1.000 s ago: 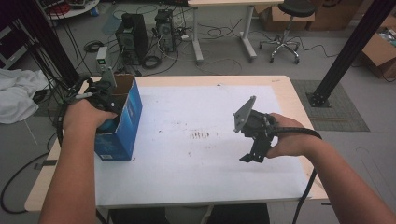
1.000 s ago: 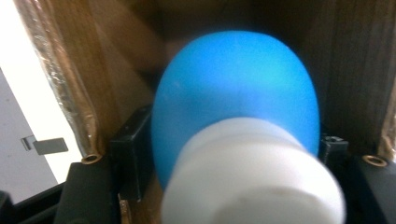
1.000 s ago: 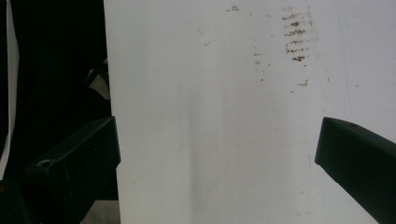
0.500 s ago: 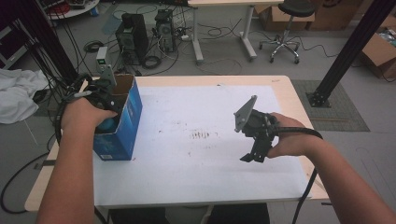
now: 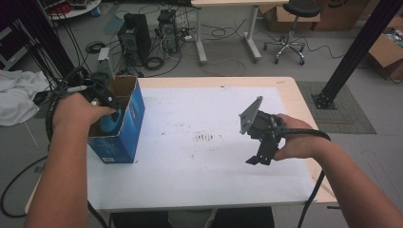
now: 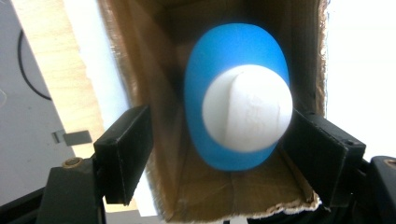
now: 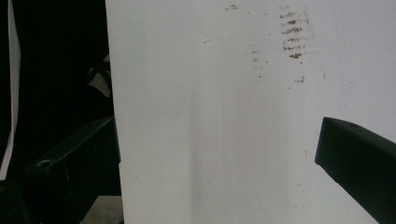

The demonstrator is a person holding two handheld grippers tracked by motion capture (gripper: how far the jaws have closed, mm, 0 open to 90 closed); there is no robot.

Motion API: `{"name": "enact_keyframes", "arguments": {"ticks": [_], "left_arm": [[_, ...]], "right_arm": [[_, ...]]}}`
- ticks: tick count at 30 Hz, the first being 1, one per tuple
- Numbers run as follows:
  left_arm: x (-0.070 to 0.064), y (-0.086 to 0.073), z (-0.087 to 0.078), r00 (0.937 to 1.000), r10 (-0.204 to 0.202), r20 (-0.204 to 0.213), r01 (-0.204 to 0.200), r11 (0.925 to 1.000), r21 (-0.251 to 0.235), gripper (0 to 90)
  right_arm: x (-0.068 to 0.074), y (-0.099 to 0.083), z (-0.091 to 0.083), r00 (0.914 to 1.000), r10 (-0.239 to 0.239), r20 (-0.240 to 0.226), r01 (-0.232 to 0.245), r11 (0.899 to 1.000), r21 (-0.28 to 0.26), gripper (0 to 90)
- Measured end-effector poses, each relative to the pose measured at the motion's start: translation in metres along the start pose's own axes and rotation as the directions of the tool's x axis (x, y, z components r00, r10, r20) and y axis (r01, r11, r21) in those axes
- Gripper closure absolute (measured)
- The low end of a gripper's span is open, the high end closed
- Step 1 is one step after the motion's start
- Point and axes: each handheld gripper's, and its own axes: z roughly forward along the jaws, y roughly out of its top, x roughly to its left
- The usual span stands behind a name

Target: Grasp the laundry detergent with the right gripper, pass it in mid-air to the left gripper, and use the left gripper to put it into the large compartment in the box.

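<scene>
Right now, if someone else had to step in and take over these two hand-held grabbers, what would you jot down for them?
Left gripper: over the open top of the blue cardboard box, jaws open on either side of the blue plastic bottle with a white cap, not closed on it.
Right gripper: open, holding nothing, hanging above the white table cover near the table's front right.
Things: the bottle stands inside the box, which sits at the table's left edge.
Done: left gripper lined up with the bottle.
Left: probably either closing on the bottle or drawing the left gripper clear; which one, the pictures do not settle.
</scene>
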Motion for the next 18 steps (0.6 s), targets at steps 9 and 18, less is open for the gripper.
{"name": "enact_keyframes", "arguments": {"ticks": [9,18], "left_arm": [[-0.003,-0.006,-0.017,0.9996,0.023,0.017,-0.023,0.9994,-0.025,20.0],[-0.01,-0.009,-0.032,0.9979,0.064,-0.008,-0.064,0.9974,-0.033,16.6]], "right_arm": [[0.0,0.001,-0.003,1.0,0.004,0.003,-0.004,1.0,0.01,0.0],[0.002,0.004,-0.006,1.0,-0.005,0.008,0.005,1.0,0.016,0.0]]}}
